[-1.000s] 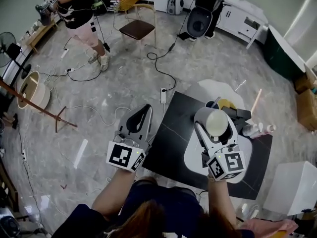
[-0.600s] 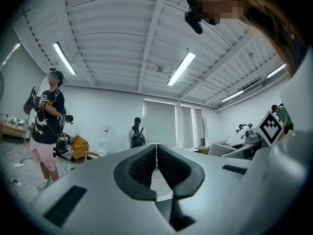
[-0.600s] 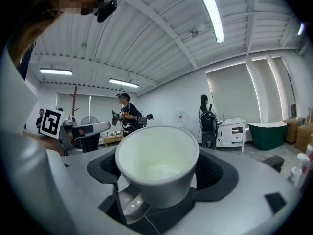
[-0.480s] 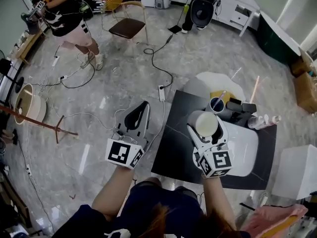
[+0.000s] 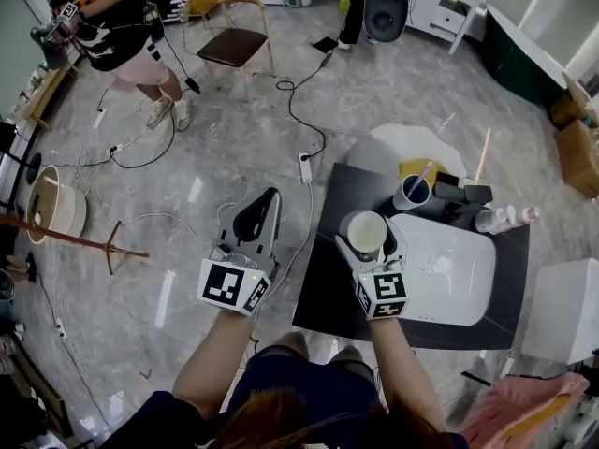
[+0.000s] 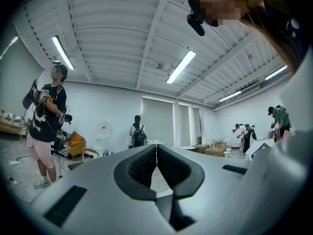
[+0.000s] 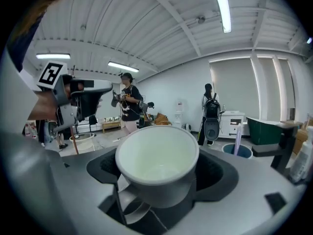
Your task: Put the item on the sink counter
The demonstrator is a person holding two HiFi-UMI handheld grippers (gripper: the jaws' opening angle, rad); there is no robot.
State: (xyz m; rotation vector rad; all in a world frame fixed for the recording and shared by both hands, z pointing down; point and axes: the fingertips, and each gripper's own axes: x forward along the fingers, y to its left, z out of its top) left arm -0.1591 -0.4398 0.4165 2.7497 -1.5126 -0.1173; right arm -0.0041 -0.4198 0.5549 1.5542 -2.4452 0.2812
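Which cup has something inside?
The blue cup on the counter, with a pink stick in it; the white cup in the right gripper is empty.

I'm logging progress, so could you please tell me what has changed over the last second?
The right gripper, shut on the white cup throughout, carried it leftward from above the white basin to above the black counter beside the basin. The left gripper stayed shut and empty, off the counter's left edge.

Bare desk [image 5: 328, 241] is lying open at near left; blue cup [image 5: 412, 193], faucet [image 5: 459, 199] and bottles [image 5: 501, 218] are crowding the far edge.
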